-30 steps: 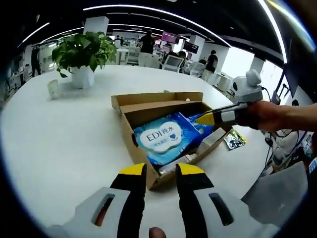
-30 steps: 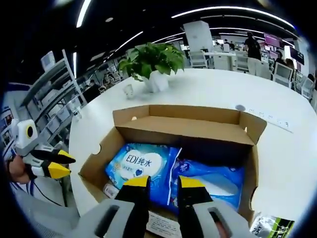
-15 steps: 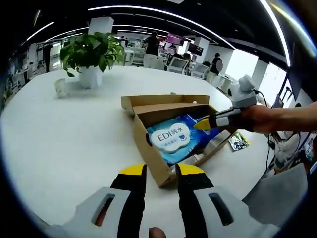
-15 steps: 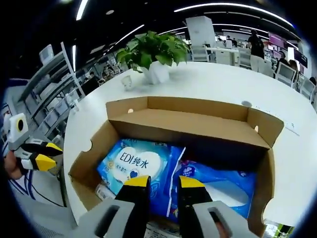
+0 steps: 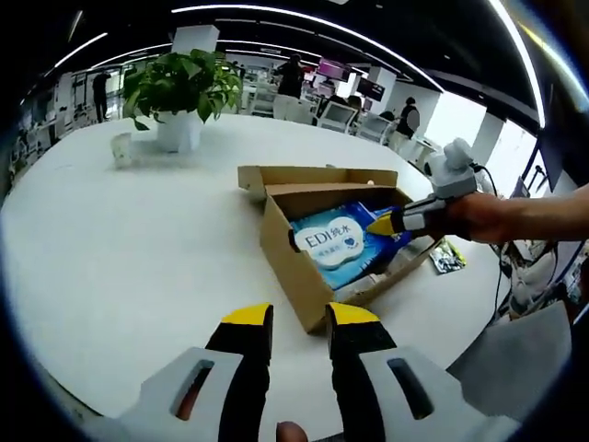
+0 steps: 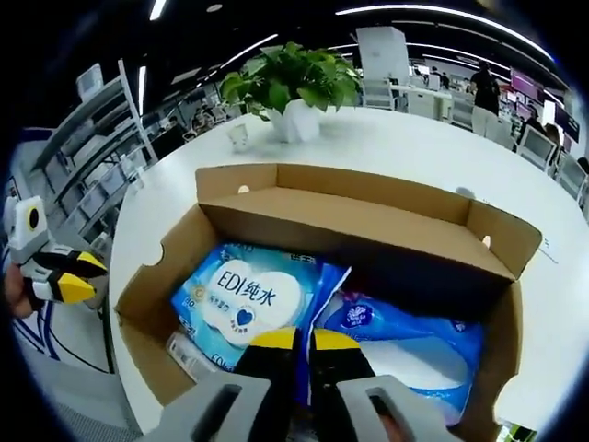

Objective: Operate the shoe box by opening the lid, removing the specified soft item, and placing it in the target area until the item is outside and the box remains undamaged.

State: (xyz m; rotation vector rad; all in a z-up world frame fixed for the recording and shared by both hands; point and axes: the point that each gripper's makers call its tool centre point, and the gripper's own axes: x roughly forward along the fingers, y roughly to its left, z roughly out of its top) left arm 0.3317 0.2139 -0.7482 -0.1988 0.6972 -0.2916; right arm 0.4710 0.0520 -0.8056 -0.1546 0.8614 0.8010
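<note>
Open brown cardboard shoe box (image 6: 350, 221) sits on round white surface (image 5: 138, 249), lid flap folded back on its far side. Inside the box: light-blue plastic wet-wipes pack with white "EDI" label (image 6: 241, 299), lying flat in the box's left half; a darker blue soft tissue pack (image 6: 405, 336) lies just beside it to the right, touching. Small white packet (image 6: 189, 354) tucked under the wipes pack at the near left corner.

Right tongs (image 6: 294, 345), yellow-tipped, nearly closed with jaws almost touching, pinching at the near edge of the wipes pack; cannot tell if they have actually got hold of it. In the left gripper view the right tongs (image 5: 385, 224) reach into the box from the right.

Left tongs (image 5: 299, 318) open, nothing between jaws, apart from the box at its near corner.

Green potted plant in white pot (image 5: 179, 92) beyond the box, small clear cup (image 5: 121, 149) near it.
</note>
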